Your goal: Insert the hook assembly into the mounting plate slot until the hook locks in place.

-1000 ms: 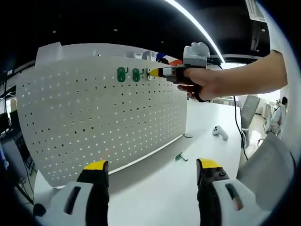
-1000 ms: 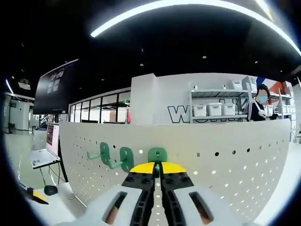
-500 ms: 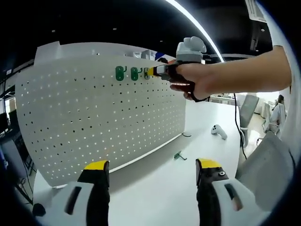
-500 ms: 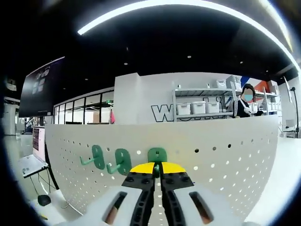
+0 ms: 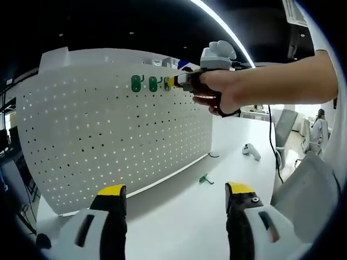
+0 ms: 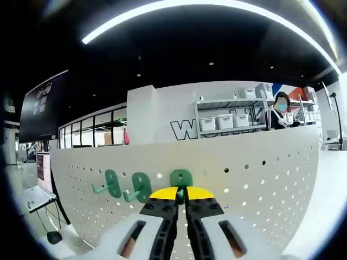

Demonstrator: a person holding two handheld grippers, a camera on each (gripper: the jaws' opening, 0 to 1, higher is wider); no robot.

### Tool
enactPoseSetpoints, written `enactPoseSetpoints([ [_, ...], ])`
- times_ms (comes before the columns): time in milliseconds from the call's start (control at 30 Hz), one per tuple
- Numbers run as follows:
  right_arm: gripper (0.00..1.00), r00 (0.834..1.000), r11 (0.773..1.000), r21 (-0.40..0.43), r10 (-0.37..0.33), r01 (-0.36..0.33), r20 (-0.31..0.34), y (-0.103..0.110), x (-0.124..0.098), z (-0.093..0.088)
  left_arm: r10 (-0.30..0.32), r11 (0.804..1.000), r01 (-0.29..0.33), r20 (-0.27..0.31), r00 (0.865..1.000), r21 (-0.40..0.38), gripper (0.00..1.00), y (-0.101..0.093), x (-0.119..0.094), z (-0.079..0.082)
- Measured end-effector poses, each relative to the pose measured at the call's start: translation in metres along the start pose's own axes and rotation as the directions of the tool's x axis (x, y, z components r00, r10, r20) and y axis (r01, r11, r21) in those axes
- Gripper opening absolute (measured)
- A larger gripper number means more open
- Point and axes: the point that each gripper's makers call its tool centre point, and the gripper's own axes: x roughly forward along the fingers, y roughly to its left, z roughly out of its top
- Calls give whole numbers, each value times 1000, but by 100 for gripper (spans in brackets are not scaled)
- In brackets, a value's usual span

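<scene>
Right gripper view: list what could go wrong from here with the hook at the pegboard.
1. The right gripper is shut on the third green hook, hiding its lower part, so whether it has seated in the pegboard cannot be told; releasing now might drop it.
2. Two mounted green hooks sit close beside it; a sideways slip could knock them.
3. A spare green hook lies on the table near the open left gripper.

We see a white pegboard dotted with a regular grid of small dark holes. Three green hooks sit along its top rows. Our right hand-held gripper has yellow tips on black jaws; our left hand-held gripper matches, with white housings. A small green piece lies on the white counter.
</scene>
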Motion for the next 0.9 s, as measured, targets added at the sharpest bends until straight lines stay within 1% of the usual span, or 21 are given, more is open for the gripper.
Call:
enactPoseSetpoints([
  [67, 2, 1000, 1000, -15, 9, -9, 0, 0, 0, 0, 3, 1000, -3, 0, 1000, -4, 76, 2, -1, -1],
  [133, 3, 1000, 1000, 0, 16, -16, 1, 0, -1, 0, 5, 1000, -5, 0, 1000, -4, 76, 3, -1, -1],
  [233, 3, 1000, 1000, 0, 28, -28, 0, 1, -1, 0, 0, 1000, 0, 8, 1000, -13, 77, 1, -2, 0],
  [300, 6, 999, 999, -2, 52, -52, -9, 4, -1, -2, 2, 1000, -2, 7, 1000, -7, 76, 2, -2, 0],
  [367, 8, 998, 998, 0, 64, -64, -9, 4, -1, -2, 1, 1000, 0, 12, 1000, -13, 77, 1, -2, 0],
  [400, 9, 997, 997, 11, 80, -80, -4, 5, -2, -2, 3, 1000, -2, 13, 1000, -11, 77, 1, -2, 1],
  [433, 10, 996, 996, 3, 87, -87, -3, 6, -3, -2, 3, 1000, -3, 13, 1000, -10, 76, 1, -2, 1],
  [467, 13, 995, 995, -13, 95, -95, 6, 6, -4, 0, 5, 1000, -5, 11, 1000, -7, 76, 2, -2, 1],
  [500, 16, 993, 994, -7, 110, -110, 41, 7, -5, 6, 6, 1000, -6, 9, 1000, -5, 76, 2, -2, 1],
  [533, 18, 994, 994, -10, 106, -106, 35, 4, -6, 5, 6, 1000, -6, 10, 1000, -4, 76, 2, -2, 1],
  [633, 19, 992, 992, 4, 127, -127, 14, -1, -6, 2, 7, 1000, -6, 12, 1000, -6, 76, 2, -2, 1],
  [733, 22, 988, 988, 19, 154, -155, 23, -2, -9, 2, 3, 1000, -3, 11, 1000, -5, 76, 1, -2, 1],
  [800, 26, 981, 981, 11, 192, -193, 29, 1, -12, 2, 3, 1000, -3, 12, 1000, -4, 76, 1, -2, 2],
  [833, 29, 974, 974, 35, 225, -226, 41, 5, -14, 3, 3, 1000, -3, 12, 1000, -5, 76, 1, -2, 2],
  [900, 32, 974, 974, 3, 227, -227, 12, 3, -17, -3, 3, 1000, -3, 14, 1000, -6, 76, 1, -1, 2],
])
